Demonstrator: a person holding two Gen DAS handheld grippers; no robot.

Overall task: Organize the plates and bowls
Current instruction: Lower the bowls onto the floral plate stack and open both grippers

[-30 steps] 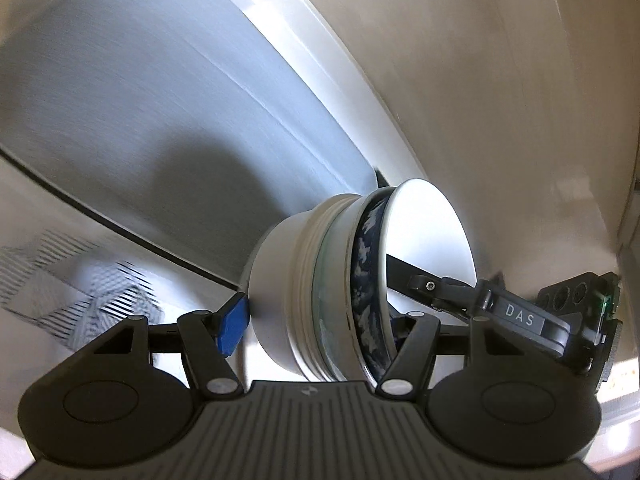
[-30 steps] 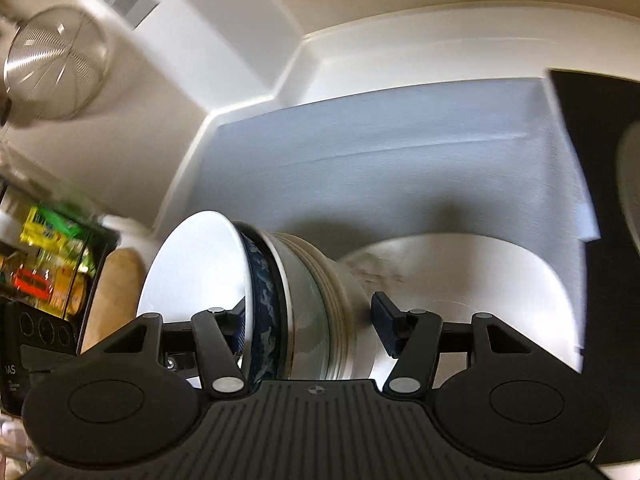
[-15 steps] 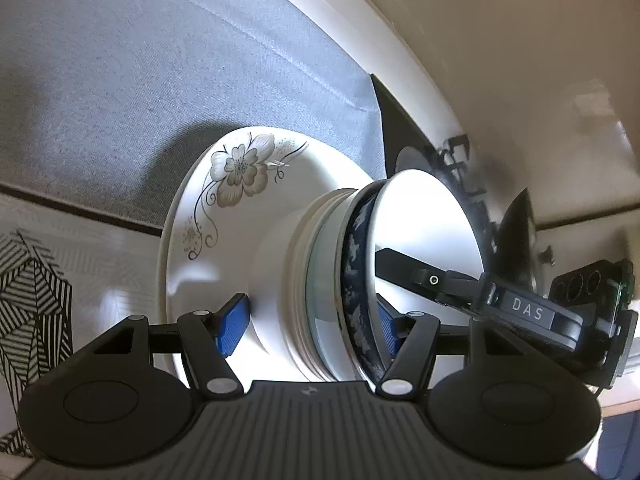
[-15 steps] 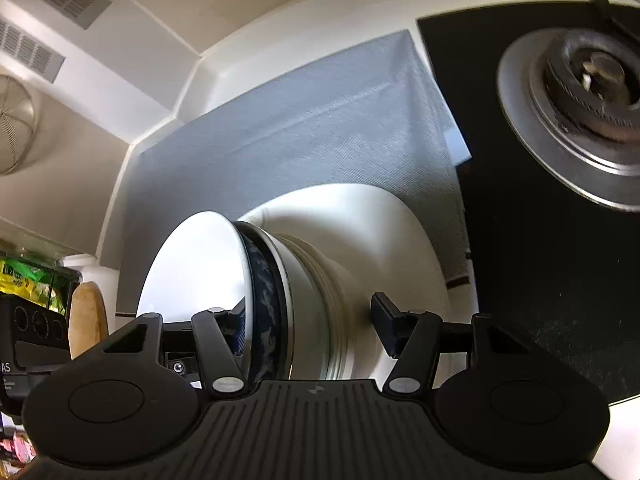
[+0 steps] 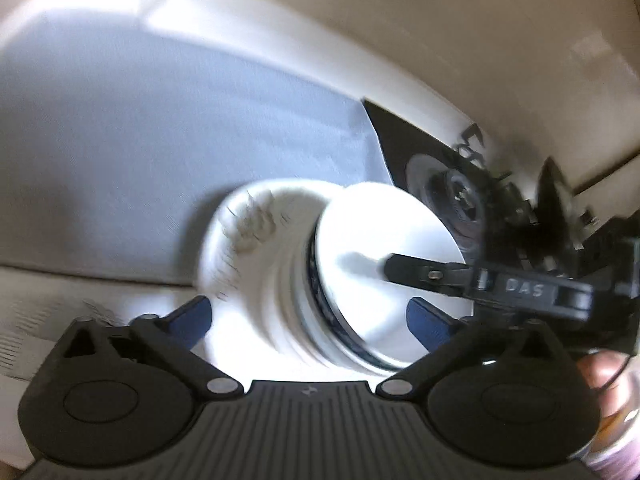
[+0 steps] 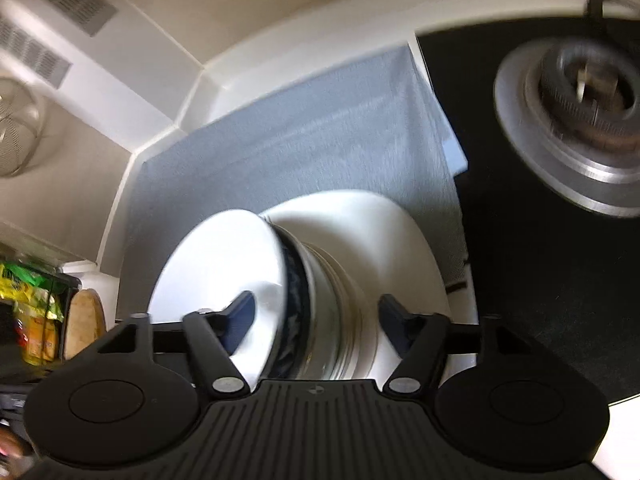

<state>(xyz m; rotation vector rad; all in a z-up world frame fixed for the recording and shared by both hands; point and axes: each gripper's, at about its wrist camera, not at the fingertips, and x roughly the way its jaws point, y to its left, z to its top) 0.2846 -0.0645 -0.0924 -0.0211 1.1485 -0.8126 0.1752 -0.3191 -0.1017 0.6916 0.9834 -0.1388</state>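
A stack of nested bowls, white with a blue-patterned one near the top, rests on a white floral plate on a grey mat. My left gripper is open, its blue-padded fingers either side of the stack and apart from it. The same stack shows in the right wrist view on the plate. My right gripper is open too, one finger over the top bowl's white inside, the other beside the stack's base. The view is blurred.
A black stove top with a metal burner lies right of the mat. White counter wall runs behind. A rack with colourful packets and a wooden board stand at the left.
Both grippers' jaws have widened and drawn back from the bowl stack. The stack now stands on the floral plate by itself. Both cameras are moving, so the frames are blurred.
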